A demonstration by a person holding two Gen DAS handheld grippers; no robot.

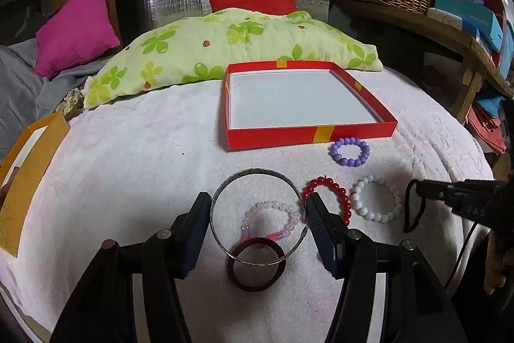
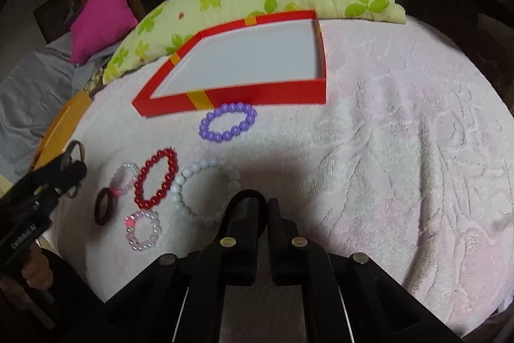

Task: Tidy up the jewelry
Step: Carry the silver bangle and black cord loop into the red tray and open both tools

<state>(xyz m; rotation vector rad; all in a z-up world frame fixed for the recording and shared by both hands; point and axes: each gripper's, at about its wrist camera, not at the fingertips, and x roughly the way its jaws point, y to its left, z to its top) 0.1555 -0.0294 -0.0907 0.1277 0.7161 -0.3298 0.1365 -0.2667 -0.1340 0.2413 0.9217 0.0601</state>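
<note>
STEP: carry to red box (image 1: pixel 308 134) | LEFT: left gripper (image 1: pixel 257 221) pinches silver bangle (image 1: pixel 257 179) across its rim between both fingers | RIGHT: right gripper (image 2: pixel 257 211) pressed together on black loop (image 2: pixel 247 198) (likely a hair tie) | ADVICE: keep grip light, release over box ahead of fingertips.

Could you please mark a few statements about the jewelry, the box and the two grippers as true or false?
1. The shallow red cardboard box holds no jewelry. True.
2. The purple bead bracelet lies inside that box. False: it lies on the pink towel, just outside the box's front wall.
3. The left gripper holds the silver metal bangle between its fingers. True.
4. The right gripper is open and empty. False: it is shut on a thin black loop.
</note>
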